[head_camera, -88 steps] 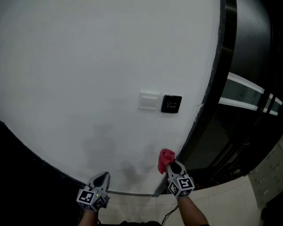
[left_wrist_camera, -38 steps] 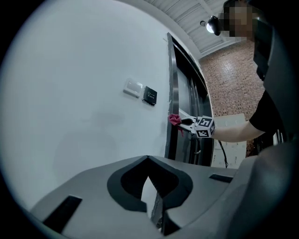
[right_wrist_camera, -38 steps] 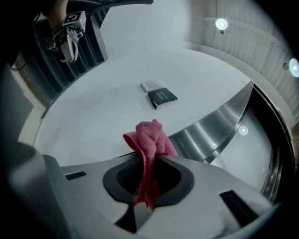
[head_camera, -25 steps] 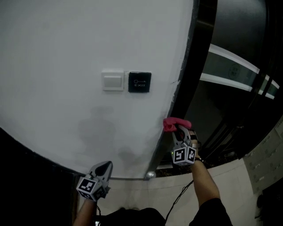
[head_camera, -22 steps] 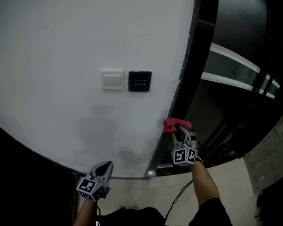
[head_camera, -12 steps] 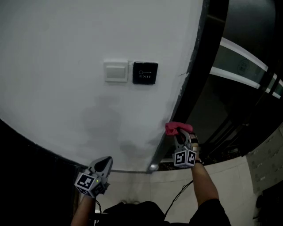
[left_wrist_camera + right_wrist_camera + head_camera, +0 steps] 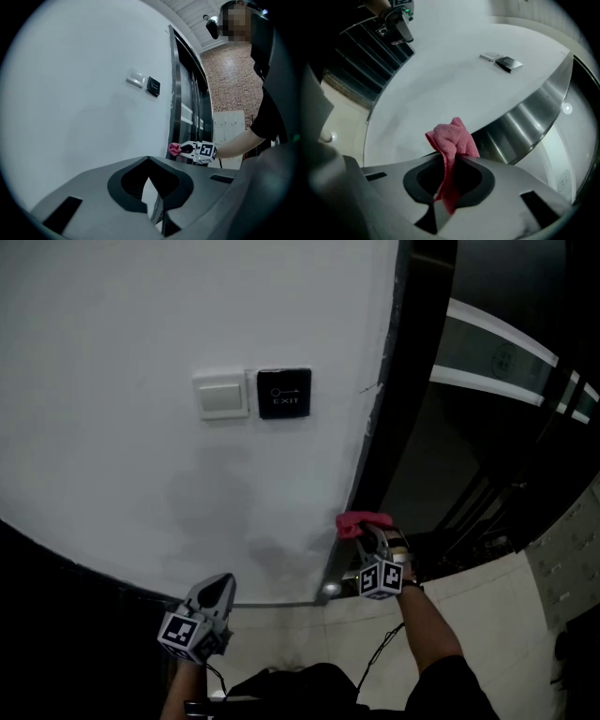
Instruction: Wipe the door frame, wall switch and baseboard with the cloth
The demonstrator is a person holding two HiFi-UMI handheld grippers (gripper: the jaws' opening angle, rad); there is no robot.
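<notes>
The right gripper, clamped on the cloth, should press the bunched end firmly against the frame and stroke along it; the left gripper hangs closed, empty.

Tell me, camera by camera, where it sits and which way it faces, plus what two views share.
Head view: on the person's head, looking steeply down the wall; left gripper, right gripper, right forearm show.
Left gripper view: rides that gripper, faces the door frame along the wall; shut jaws show.
Right gripper view: rides that gripper, faces the wall; jaws pinching the cloth show.
Shared: all three show the wall switch.
</notes>
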